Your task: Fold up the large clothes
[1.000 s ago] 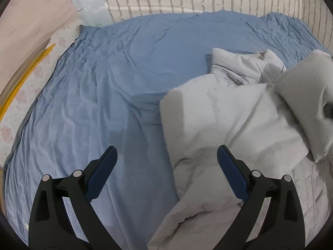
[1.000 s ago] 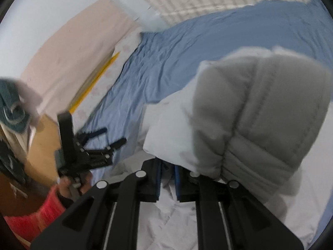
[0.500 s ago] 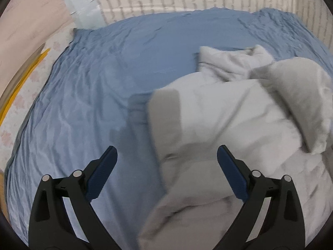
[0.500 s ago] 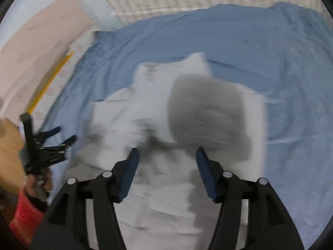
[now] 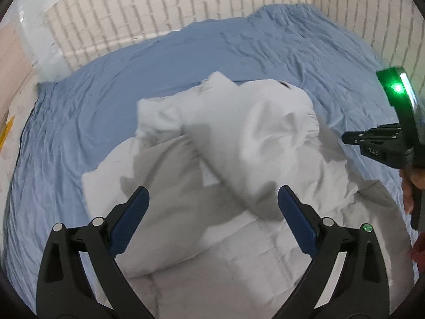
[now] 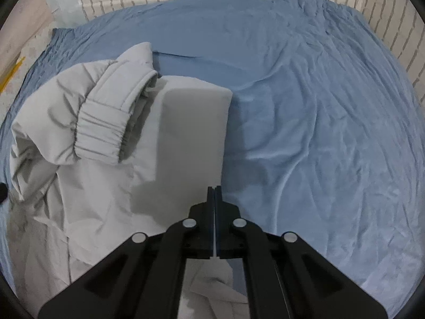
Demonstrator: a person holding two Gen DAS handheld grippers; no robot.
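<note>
The right gripper [image 6: 214, 188] is pinched tight on the grey jacket [image 6: 106, 143]. The left gripper [image 5: 212, 207] is wide open above it.

A pale grey padded jacket [image 5: 239, 159] is being shown lying crumpled on a bed covered by a wrinkled blue sheet [image 5: 106, 101], with one elastic-cuffed sleeve [image 5: 255, 133] blurred across its middle. The left tool [image 5: 212, 223] is being held above the jacket's near part, its blue-padded fingers [image 5: 130, 223] standing wide apart with nothing pressed between them. At the right edge, the right tool [image 5: 382, 143] is being gripped by a hand [image 5: 414, 183]. A white brick wall [image 5: 186, 8] is being seen behind the bed.
</note>
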